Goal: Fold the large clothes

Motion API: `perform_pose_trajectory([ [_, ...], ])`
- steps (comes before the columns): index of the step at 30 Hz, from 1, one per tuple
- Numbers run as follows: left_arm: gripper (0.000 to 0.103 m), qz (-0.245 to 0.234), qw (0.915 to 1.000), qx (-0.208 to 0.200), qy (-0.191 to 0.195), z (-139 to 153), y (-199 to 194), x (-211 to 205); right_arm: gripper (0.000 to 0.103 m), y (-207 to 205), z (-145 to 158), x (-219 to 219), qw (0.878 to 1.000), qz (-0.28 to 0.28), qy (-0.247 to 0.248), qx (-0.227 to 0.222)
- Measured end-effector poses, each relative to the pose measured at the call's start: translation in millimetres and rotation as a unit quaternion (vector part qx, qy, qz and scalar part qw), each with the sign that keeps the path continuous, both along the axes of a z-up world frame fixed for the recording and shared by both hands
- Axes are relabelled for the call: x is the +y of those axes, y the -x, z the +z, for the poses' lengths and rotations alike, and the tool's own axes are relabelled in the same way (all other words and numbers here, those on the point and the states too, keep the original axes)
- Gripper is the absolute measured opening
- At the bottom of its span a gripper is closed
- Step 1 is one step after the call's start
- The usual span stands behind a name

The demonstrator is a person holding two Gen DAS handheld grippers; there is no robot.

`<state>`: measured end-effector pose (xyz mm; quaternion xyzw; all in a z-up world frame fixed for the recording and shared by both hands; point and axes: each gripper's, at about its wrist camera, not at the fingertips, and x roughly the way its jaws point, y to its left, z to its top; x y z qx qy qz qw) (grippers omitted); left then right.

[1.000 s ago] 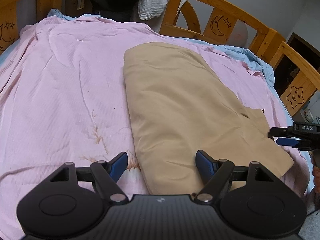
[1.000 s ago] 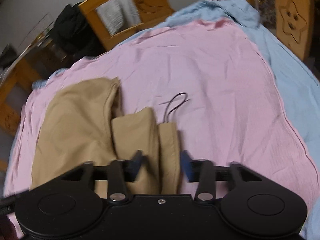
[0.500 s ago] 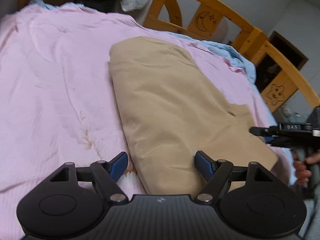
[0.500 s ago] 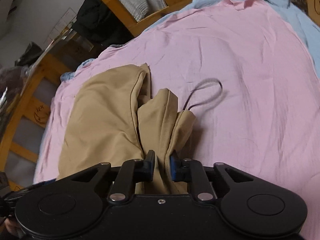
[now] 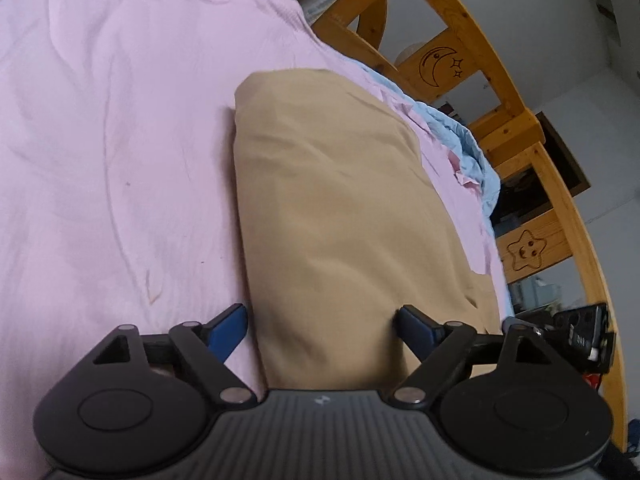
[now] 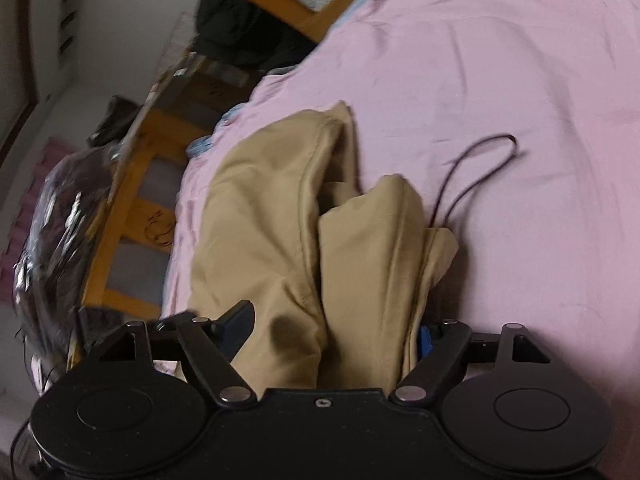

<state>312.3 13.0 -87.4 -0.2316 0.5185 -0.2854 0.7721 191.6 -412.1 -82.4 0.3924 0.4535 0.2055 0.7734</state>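
Note:
A tan garment (image 5: pixel 332 200) lies folded lengthwise on the pink bedsheet (image 5: pixel 100 140). My left gripper (image 5: pixel 322 326) hovers low over its near end, jaws wide and still opening, with the left fingertip (image 5: pixel 230 326) over the sheet and the right one on the cloth. In the right wrist view the garment (image 6: pixel 260 220) bunches into ridges, and a black drawstring loop (image 6: pixel 472 172) trails onto the sheet. My right gripper (image 6: pixel 332 328) straddles that bunch with its jaws opening; the pads stand off the cloth. The right gripper (image 5: pixel 580 336) also shows at the left view's far right.
A wooden bed rail (image 5: pixel 516 120) with carved moon and star runs along the far side, with a crumpled blue blanket (image 5: pixel 472 152) against it. Black clothing (image 6: pixel 240 32) hangs on the headboard. A shiny plastic bag (image 6: pixel 52 220) sits beside the bed.
The right gripper closed on the bunched fabric half a second ago and has since spread wide, letting it go. The left gripper moved in lower over the garment's near end and rolled.

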Motion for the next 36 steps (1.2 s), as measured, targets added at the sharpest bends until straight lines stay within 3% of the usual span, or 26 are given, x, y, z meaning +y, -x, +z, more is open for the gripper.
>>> perform_pose_trajectory([
  [3, 0.088, -0.009, 0.9999, -0.006, 0.001, -3, -3, -7, 0.081, 2, 2, -2, 1.000, 0.005, -0.022, -0.020],
  [8, 0.090, -0.022, 0.9994, -0.013, -0.023, 2, -3, -21, 0.081, -6, -12, 5, 1.000, 0.007, 0.018, 0.012],
  [10, 0.091, -0.022, 0.9991, -0.015, -0.034, 4, -2, -26, 0.093, -4, -11, 10, 1.000, 0.019, 0.018, 0.002],
  [13, 0.092, -0.020, 0.9984, -0.016, -0.051, 8, -1, -32, 0.099, -2, -12, 18, 1.000, 0.027, 0.008, -0.006],
  [15, 0.092, -0.019, 0.9975, -0.018, -0.066, 10, 0, -37, 0.094, 1, -7, 24, 0.998, 0.037, 0.043, -0.018],
  [21, 0.091, -0.017, 0.9938, -0.020, -0.108, 17, 3, -51, 0.066, 7, -2, 38, 0.992, 0.045, 0.116, -0.034],
  [30, 0.092, -0.018, 0.9922, -0.022, -0.121, 19, 6, -53, 0.067, 5, -5, 39, 0.991, 0.050, 0.117, -0.034],
  [36, 0.087, -0.011, 0.9893, -0.027, -0.143, 25, 8, -61, 0.055, 10, 1, 49, 0.986, 0.054, 0.148, -0.051],
])
